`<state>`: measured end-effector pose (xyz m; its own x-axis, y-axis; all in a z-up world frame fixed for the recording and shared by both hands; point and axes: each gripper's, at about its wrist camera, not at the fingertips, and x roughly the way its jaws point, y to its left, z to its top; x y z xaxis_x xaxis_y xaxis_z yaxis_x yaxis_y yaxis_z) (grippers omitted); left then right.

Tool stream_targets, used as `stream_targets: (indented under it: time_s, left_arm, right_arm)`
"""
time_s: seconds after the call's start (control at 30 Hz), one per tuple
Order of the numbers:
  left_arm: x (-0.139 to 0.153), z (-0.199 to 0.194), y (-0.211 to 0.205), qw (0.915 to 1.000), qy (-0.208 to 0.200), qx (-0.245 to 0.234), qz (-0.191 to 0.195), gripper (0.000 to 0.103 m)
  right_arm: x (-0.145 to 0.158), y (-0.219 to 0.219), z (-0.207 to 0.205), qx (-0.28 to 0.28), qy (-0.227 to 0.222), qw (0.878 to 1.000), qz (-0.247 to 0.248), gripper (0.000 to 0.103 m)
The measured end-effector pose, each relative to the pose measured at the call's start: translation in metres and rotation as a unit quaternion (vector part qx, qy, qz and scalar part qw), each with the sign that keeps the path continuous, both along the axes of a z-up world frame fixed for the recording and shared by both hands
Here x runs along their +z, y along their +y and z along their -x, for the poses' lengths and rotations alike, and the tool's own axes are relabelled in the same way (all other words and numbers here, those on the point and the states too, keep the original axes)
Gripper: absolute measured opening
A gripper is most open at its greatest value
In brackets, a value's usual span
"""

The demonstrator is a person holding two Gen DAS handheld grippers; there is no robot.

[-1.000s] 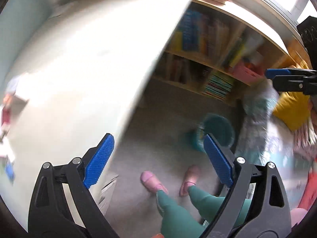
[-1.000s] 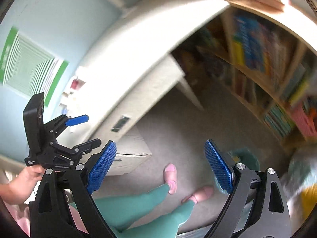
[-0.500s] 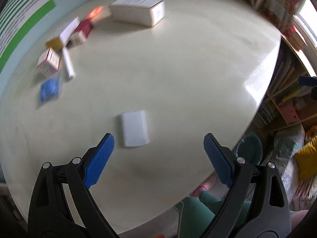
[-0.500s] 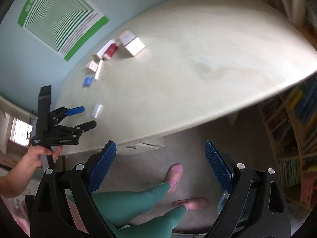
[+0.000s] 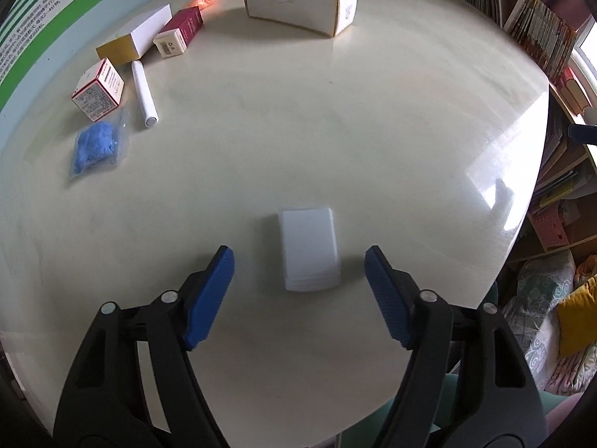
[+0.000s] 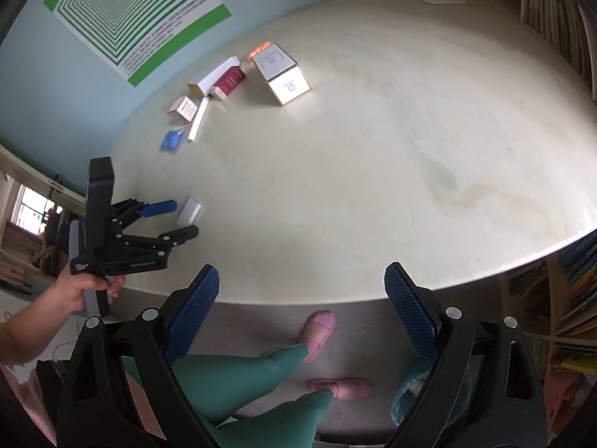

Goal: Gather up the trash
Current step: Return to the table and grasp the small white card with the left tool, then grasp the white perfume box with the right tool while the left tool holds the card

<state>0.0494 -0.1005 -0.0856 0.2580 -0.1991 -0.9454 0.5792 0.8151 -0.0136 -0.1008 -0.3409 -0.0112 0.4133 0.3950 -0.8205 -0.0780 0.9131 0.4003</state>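
— So where's the trash?
— A flat white packet [image 5: 309, 248], soft-edged, lies on the glossy cream table [image 5: 410, 119] directly between the left tool's [image 5: 299, 267] spread blue pads, lined up for a pinch.
— And beyond the packet?
— Cardboard boxes [image 5: 298, 5] farther off; the right tool [image 6: 301, 300] hangs released off the table's edge.

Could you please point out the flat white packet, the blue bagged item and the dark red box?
flat white packet [image 5: 309, 248], left wrist view, top face.
blue bagged item [image 5: 95, 147], left wrist view, blue contents.
dark red box [image 5: 181, 30], left wrist view, top face.
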Motion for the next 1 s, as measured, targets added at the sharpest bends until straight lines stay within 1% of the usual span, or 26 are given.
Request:
stream_targets:
  time_s: [0.03, 0.07, 0.1, 0.13, 0.2, 0.3, 0.37, 0.47, 0.7, 0.87, 1.0]
  left_arm:
    - [0.0, -0.001, 0.0, 1.0, 0.0, 0.0, 0.001, 0.067]
    - [0.001, -0.002, 0.0, 1.0, -0.001, -0.001, 0.001, 0.063]
    - [0.001, -0.003, 0.0, 1.0, -0.003, -0.004, 0.002, 0.054]
    - [0.003, -0.004, 0.001, 1.0, -0.004, -0.008, 0.004, 0.049]
    - [0.004, -0.006, 0.003, 0.9999, -0.005, -0.014, 0.005, 0.027]
    - [0.006, -0.011, 0.007, 0.9994, 0.008, -0.025, 0.02, 0.028]
    - [0.007, -0.016, 0.009, 0.9994, 0.006, -0.027, 0.019, 0.028]
    - [0.008, -0.025, 0.013, 0.9997, 0.005, -0.017, 0.017, 0.027]
    - [0.004, -0.077, 0.03, 0.9997, 0.01, 0.005, 0.02, 0.028]
    - [0.004, -0.1, 0.032, 0.9996, 0.015, 0.011, 0.022, 0.027]
    - [0.004, -0.115, 0.028, 0.9994, 0.021, 0.017, 0.023, 0.027]
  right_arm:
    - [-0.001, 0.0, -0.002, 0.0, 0.001, 1.0, 0.001, 0.09]
    - [-0.002, 0.001, -0.004, 0.0, 0.003, 1.0, 0.003, 0.09]
    - [-0.002, 0.002, -0.007, 0.0, 0.005, 1.0, 0.004, 0.09]
    - [-0.003, 0.003, -0.011, 0.001, 0.006, 1.0, 0.004, 0.09]
    - [-0.003, 0.007, -0.018, 0.002, 0.008, 1.0, 0.004, 0.09]
    - [-0.003, 0.013, -0.031, 0.008, 0.008, 1.0, 0.007, 0.09]
    - [-0.002, 0.017, -0.037, 0.016, 0.008, 1.0, 0.006, 0.09]
    - [-0.002, 0.029, -0.057, 0.031, 0.008, 0.999, 0.01, 0.09]
    - [-0.005, 0.053, -0.106, 0.056, 0.009, 0.998, 0.018, 0.09]
    - [-0.014, 0.065, -0.143, 0.062, 0.015, 0.998, 0.025, 0.09]
    - [-0.024, 0.068, -0.175, 0.066, 0.026, 0.997, 0.014, 0.09]
